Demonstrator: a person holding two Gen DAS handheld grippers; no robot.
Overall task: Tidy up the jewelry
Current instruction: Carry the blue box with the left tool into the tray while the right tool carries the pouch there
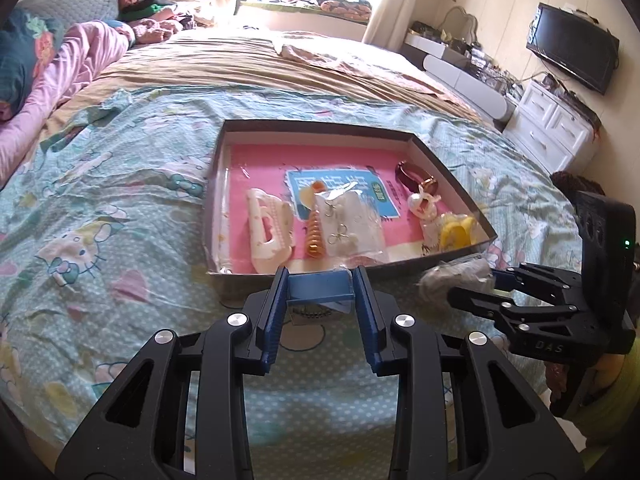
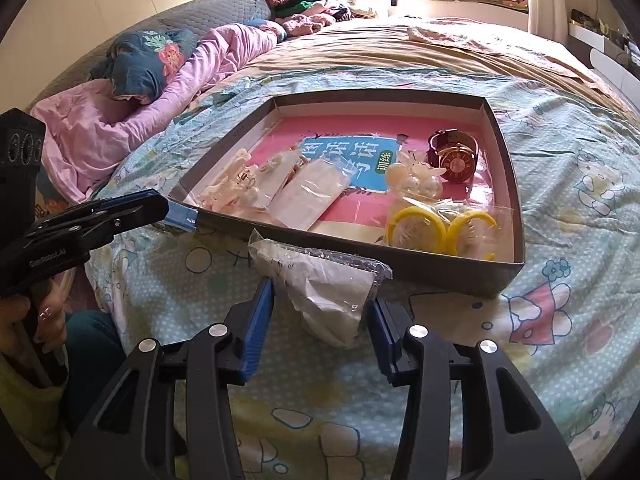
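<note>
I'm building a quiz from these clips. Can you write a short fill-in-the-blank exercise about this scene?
1. The wristwatch lies inside the ____.
2. The left gripper is shut on a small ____ box.
3. The clear plastic bag between the right gripper's jaws is ____ the tray.
4. The hoops bagged in the tray's near corner are ____.

Missing words: tray; blue; outside; yellow

— From where does the left wrist view look?
— From behind the left gripper (image 1: pixel 320 280), angled down across the bed (image 1: pixel 120 208) toward the window, close to the near wall of the tray (image 1: pixel 452 256).
— And the right wrist view?
— From behind the right gripper (image 2: pixel 320 300), tilted down likewise, close to the tray's (image 2: pixel 440 268) near wall, facing more toward the pillows.
— What do they share?
— The tray, the bedspread, and each shows the other gripper at its edge.
</note>
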